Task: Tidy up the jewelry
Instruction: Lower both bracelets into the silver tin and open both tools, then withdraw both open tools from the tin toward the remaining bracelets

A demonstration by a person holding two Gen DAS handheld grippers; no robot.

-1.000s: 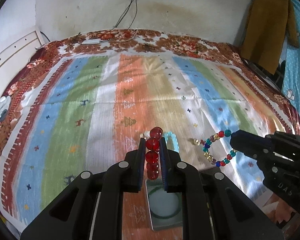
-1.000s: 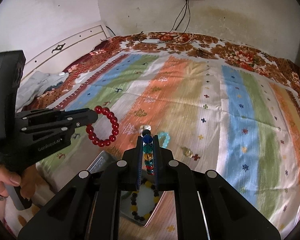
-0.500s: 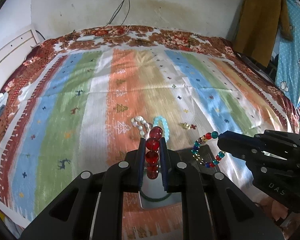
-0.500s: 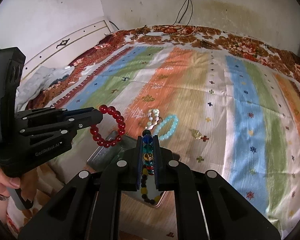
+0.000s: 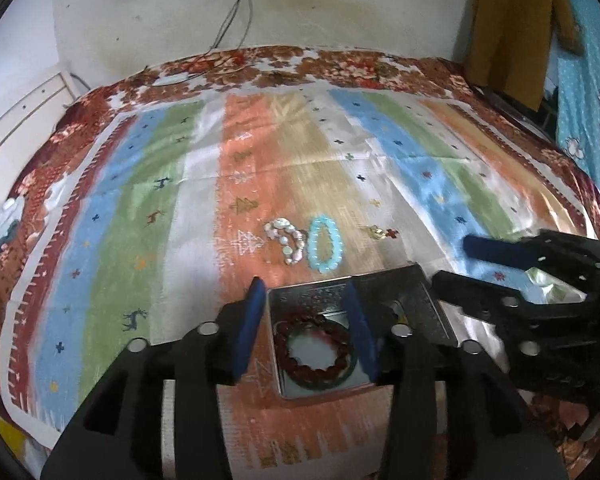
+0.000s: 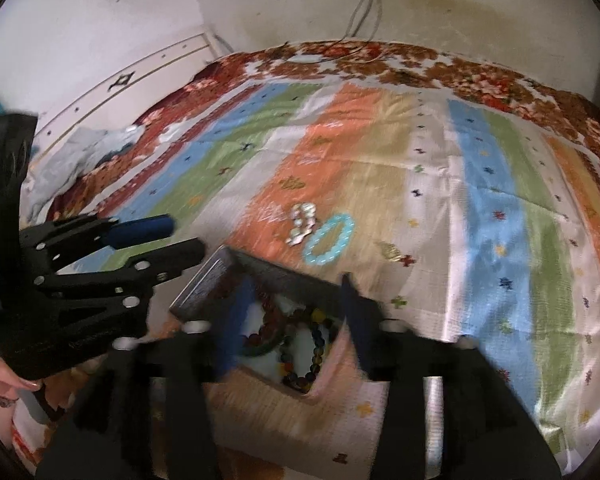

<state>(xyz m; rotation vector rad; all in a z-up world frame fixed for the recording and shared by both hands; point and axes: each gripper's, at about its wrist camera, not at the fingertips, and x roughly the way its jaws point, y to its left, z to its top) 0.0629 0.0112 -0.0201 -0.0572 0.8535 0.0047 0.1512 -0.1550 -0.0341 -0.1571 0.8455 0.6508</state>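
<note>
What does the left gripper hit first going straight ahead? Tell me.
Probably the red bead bracelet in the open metal tin: it lies right between the open jaws of the left gripper. Height above the tin is unclear.

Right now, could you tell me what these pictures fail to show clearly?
- Left wrist view: the tin has its right side hidden by the left gripper; the multicolour bracelet is unseen there.
- Right wrist view: motion blur smears the multicolour bracelet and the right gripper.
- Gold trinket: too small to identify.
</note>
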